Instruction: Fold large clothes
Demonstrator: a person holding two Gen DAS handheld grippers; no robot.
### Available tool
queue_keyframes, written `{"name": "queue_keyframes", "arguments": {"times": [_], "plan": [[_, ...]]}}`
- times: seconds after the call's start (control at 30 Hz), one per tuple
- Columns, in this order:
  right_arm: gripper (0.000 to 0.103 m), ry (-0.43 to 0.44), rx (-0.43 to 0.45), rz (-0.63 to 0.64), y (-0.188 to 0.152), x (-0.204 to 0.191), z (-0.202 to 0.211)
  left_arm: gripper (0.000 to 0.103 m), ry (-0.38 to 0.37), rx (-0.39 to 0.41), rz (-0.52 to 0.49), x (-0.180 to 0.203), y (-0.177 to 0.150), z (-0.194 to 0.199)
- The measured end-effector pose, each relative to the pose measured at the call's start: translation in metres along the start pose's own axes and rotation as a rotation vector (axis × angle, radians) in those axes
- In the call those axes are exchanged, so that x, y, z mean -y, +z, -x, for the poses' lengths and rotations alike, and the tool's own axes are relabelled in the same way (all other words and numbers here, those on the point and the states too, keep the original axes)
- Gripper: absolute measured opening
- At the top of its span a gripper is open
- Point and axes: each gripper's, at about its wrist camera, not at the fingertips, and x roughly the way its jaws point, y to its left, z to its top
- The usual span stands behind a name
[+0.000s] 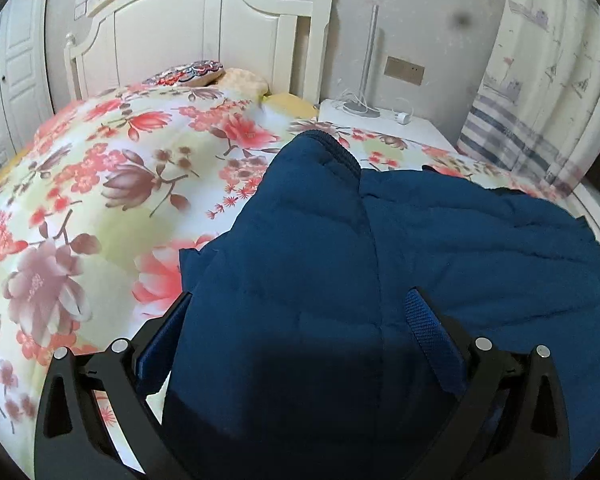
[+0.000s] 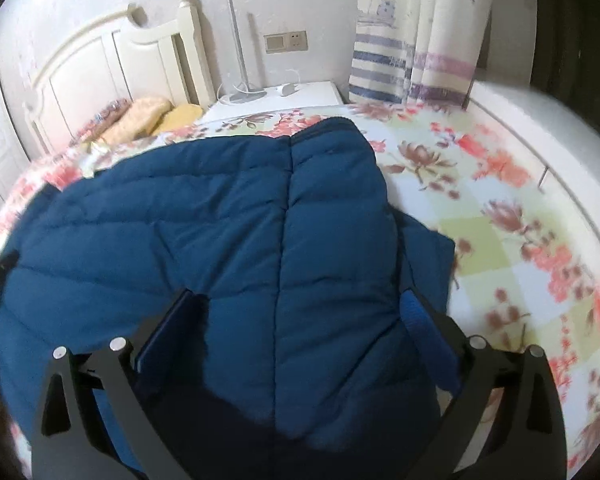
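A dark blue quilted puffer jacket (image 1: 380, 248) lies on the floral bedspread (image 1: 100, 168). It also shows in the right wrist view (image 2: 228, 216). My left gripper (image 1: 300, 300) has its jaws wide apart, with a thick fold of the jacket between the blue pads (image 1: 424, 320). My right gripper (image 2: 300, 300) likewise straddles jacket fabric with its jaws wide apart. The jacket's ribbed cuff or collar (image 1: 332, 144) points toward the headboard. Whether the pads press the fabric is unclear.
A cream headboard (image 1: 188, 32) and pillows (image 1: 204, 74) stand at the far end. A white nightstand (image 1: 380, 120) holds a lamp base and cables. Patterned curtains (image 1: 548, 80) hang on the right. The bedspread also shows right of the jacket (image 2: 500, 208).
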Motion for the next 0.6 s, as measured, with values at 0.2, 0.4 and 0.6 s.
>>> {"name": "queue_keyframes", "arguments": {"times": [0.2, 0.4, 0.6], "plan": [[0.098, -0.035, 0.083, 0.016, -0.002, -0.031, 0.04, 0.099, 0.006, 0.006, -0.001, -0.001, -0.003, 0.001], [0.098, 0.003, 0.065, 0.285, -0.016, -0.107, 0.034, 0.099, 0.022, 0.015, -0.013, 0.001, -0.003, 0.002], [0.1, 0.019, 0.025, 0.213, -0.02, -0.091, 0.022, 0.099, 0.012, 0.017, -0.008, 0.0, -0.003, 0.002]]}}
